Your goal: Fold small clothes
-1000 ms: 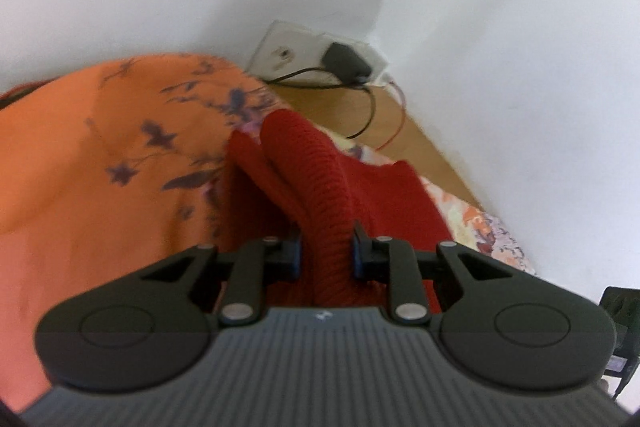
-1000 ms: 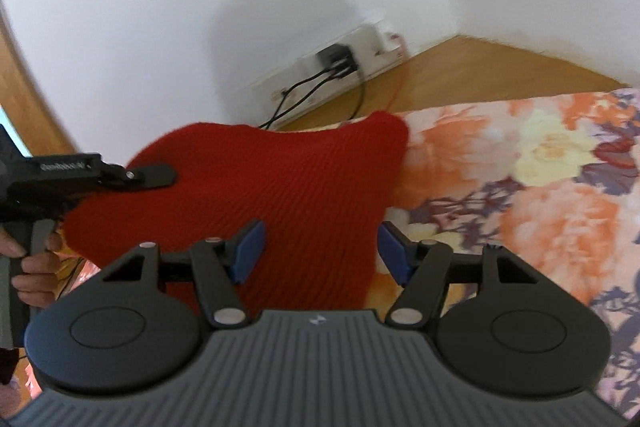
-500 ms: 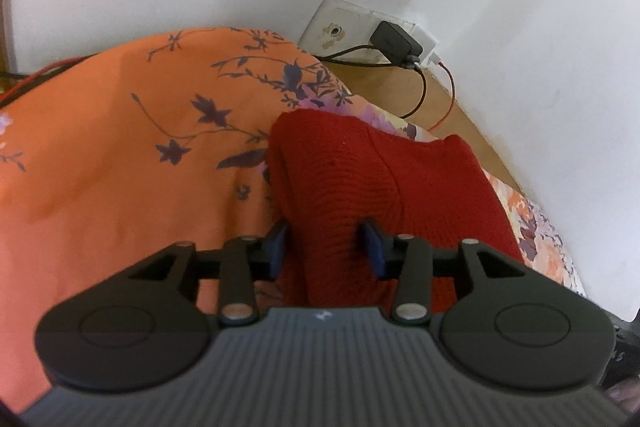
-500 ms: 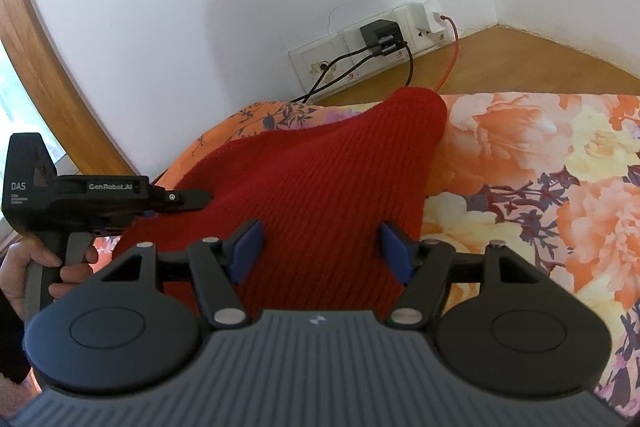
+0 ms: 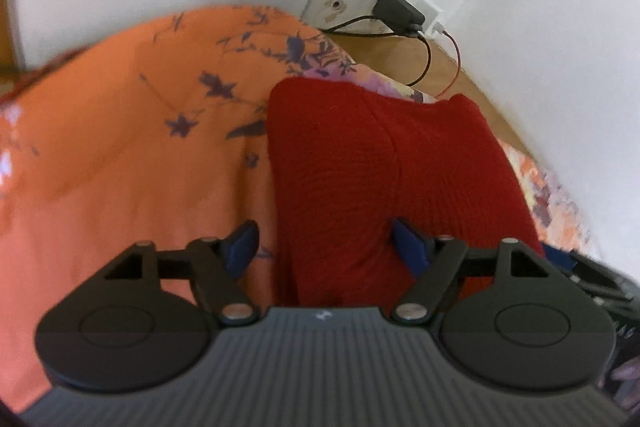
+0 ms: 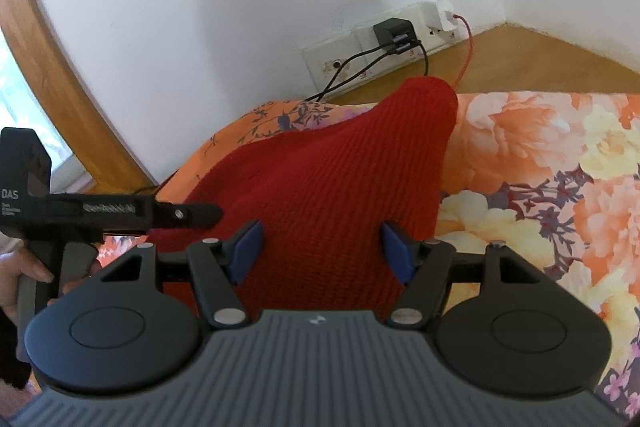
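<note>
I'm spreading my left gripper wide, just letting go of the red knit; right gripper gaping, holding nothing; I should be lifting clear without dragging the fold.

Wall closes off the far side; socket strip and cables sit low against it. Wood ledge beyond the bedspread is bare. Red knit lies across the middle (left gripper just beside its edge). Bedspread on both sides is free.
</note>
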`<state>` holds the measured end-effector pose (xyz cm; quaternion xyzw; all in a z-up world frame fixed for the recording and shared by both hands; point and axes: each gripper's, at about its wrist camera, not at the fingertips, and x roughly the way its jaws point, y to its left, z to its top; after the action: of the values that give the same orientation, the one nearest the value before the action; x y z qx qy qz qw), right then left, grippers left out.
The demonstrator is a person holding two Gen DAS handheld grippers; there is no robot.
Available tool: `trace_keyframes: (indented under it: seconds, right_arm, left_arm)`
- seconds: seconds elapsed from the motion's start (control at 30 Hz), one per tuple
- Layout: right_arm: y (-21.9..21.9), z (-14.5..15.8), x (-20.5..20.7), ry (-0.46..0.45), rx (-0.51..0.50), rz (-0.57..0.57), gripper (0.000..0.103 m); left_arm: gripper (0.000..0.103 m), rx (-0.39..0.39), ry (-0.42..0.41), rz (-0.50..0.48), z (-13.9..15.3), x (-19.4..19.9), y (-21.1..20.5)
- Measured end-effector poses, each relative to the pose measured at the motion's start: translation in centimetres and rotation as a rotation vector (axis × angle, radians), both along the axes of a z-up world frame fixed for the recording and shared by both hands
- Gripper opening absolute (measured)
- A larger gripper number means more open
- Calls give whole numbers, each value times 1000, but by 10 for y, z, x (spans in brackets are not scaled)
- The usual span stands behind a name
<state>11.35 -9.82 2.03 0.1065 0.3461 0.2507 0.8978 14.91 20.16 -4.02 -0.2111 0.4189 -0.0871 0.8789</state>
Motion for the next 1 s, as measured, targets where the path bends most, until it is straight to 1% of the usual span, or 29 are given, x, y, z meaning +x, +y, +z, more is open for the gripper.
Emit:
trace_keyframes:
  seconds: [0.03, 0.1, 0.2, 0.27, 0.3, 0.33, 0.37, 0.43, 0.5, 0.6, 0.67, 0.83, 0.93, 1.0]
  right_arm:
    - [3, -1, -1, -9, -22, 5, 73]
    - [6, -3, -2, -25, -60, 12, 73]
    - [2, -4, 0, -16, -52, 11, 74]
    - [-4, -2, 3, -3, -23, 5, 78]
    - [-8, -1, 5, 5, -3, -1, 83]
    - [-12, 0, 8, 19, 24, -17, 88]
    - [-18, 0, 11, 35, 57, -34, 90]
    - [-27, 0, 17, 71, 115, -36, 95]
    - [-35, -2, 24, 108, 154, -48, 96]
    - [-45, -10, 34, 162, 177, -72, 98]
    - [-51, -19, 41, 206, 205, -65, 100]
    - [-54, -45, 53, 331, 315, -48, 100]
    - [-48, -51, 56, 351, 329, -53, 102]
    - [-44, -53, 57, 356, 332, -56, 103]
  left_arm:
    - [76, -20, 9, 5, -1, 0, 2]
    - [76, -29, 12, 3, -1, 1, 2]
    - [76, -35, 19, -6, 2, 5, 1]
    - [76, -40, 26, -11, 2, 9, 2]
    - [77, -42, 27, -13, 2, 10, 3]
    - [77, -44, 27, -16, 2, 12, 3]
    - [77, -48, 29, -17, 2, 13, 4]
    - [77, -61, 36, -17, -1, 15, 4]
    - [77, -90, 49, -16, -4, 17, 5]
    - [77, -142, 69, -18, -9, 20, 9]
    - [76, -171, 82, -17, -10, 23, 10]
    - [76, -202, 83, -29, -13, 25, 9]
    - [76, -233, 84, -33, -17, 27, 8]
    - [76, -275, 91, -29, -23, 29, 10]
